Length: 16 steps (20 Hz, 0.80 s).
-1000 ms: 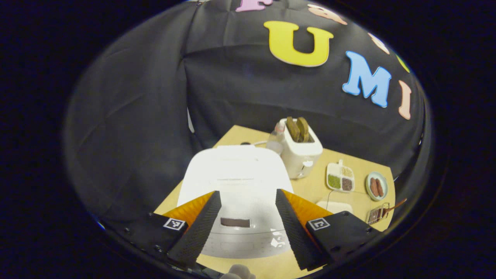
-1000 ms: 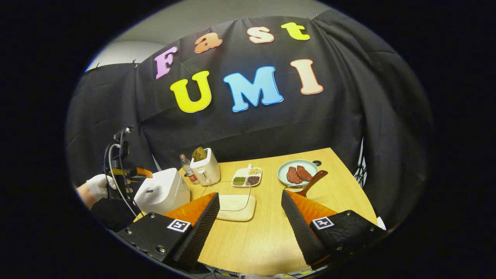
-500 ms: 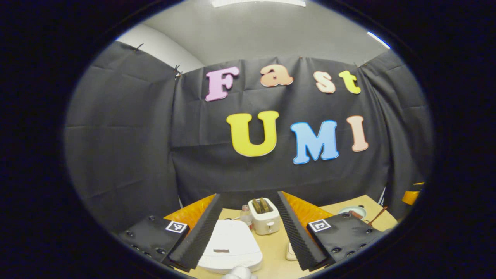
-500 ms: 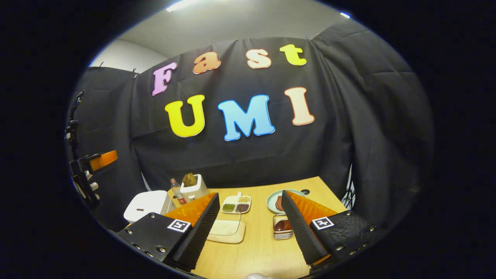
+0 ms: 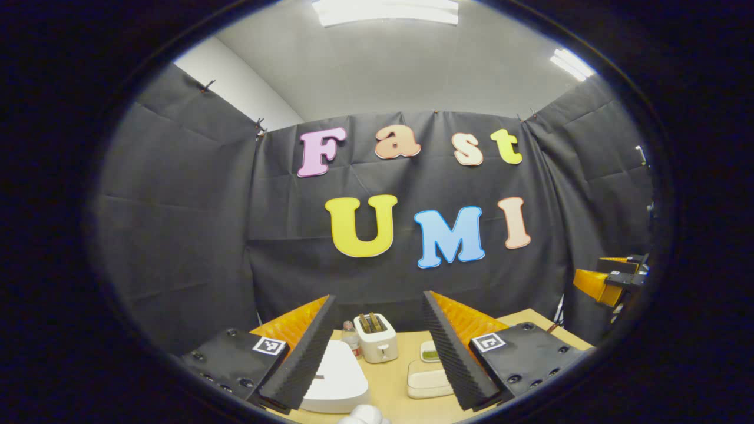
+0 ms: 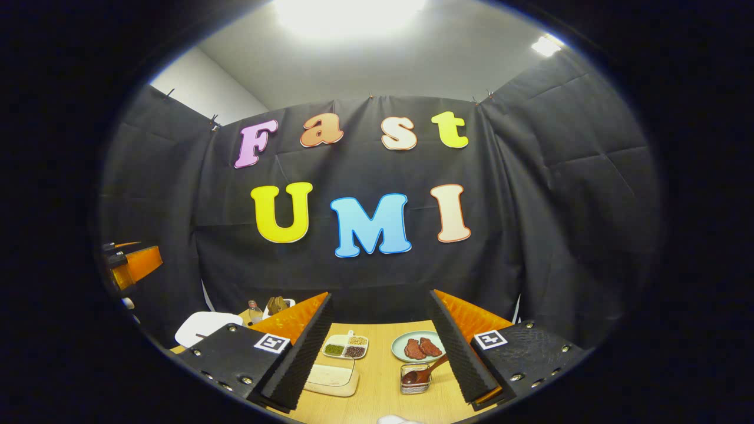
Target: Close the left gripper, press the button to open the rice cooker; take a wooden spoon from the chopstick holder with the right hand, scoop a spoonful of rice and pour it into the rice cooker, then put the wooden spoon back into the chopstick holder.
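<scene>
My table lies low in both views, since I hold both grippers raised and level, facing the booth wall. The cooker sits near the table's left edge with its lid down; in the right gripper view it shows as a white shape at the far left. The spoon stands in the holder toward the front right part of the table, handle leaning toward the plate behind it. A cream lidded box rests near the front middle; I take it for the rice container, though I cannot see inside it from here.

My left gripper is spread wide with nothing between its fingers, and my right gripper is likewise released and empty. Both hang well above the table, apart from every item.

As for progress, a shut lid and a spoon in the holder would suit either the stage ahead of pressing the button or the stage after the spoon went back, with the lid lowered again. I cannot tell whether rice lies in the cooker, since the lid hides it.
</scene>
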### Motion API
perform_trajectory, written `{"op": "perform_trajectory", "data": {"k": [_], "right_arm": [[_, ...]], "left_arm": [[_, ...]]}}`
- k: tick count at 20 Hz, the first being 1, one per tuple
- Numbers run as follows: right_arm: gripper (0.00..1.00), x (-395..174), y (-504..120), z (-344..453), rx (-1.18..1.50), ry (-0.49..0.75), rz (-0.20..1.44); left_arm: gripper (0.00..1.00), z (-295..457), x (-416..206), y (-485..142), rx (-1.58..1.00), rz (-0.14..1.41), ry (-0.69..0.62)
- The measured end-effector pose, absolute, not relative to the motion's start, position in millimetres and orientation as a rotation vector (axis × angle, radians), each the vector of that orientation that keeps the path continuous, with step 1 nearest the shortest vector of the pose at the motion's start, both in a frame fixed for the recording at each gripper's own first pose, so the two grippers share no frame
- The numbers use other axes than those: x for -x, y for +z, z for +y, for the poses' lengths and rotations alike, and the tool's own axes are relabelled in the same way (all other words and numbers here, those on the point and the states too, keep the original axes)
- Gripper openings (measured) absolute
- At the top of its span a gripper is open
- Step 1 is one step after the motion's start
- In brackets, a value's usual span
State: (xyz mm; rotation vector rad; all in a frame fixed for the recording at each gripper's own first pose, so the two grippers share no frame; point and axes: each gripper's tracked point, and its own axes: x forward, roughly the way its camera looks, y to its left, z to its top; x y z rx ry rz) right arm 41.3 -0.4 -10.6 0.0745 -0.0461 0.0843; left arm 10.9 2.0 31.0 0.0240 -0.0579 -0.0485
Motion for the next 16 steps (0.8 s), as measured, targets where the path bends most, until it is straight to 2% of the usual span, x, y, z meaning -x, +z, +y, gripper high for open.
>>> {"op": "perform_trajectory", "data": {"k": [6,8,16], "right_arm": [[0.98,-38.1,-4.8,2.6,-0.063,0.072,-0.033],[0.98,-35.2,-4.2,3.9,-0.058,0.073,-0.028],[0.98,-31.0,2.2,2.5,-0.053,0.065,-0.03]], "left_arm": [[0.97,4.3,-19.0,24.5,0.007,-0.035,-0.047],[1.0,8.0,-16.4,34.7,0.022,-0.028,-0.048],[1.0,9.7,-18.4,36.0,0.021,-0.023,-0.045]]}}
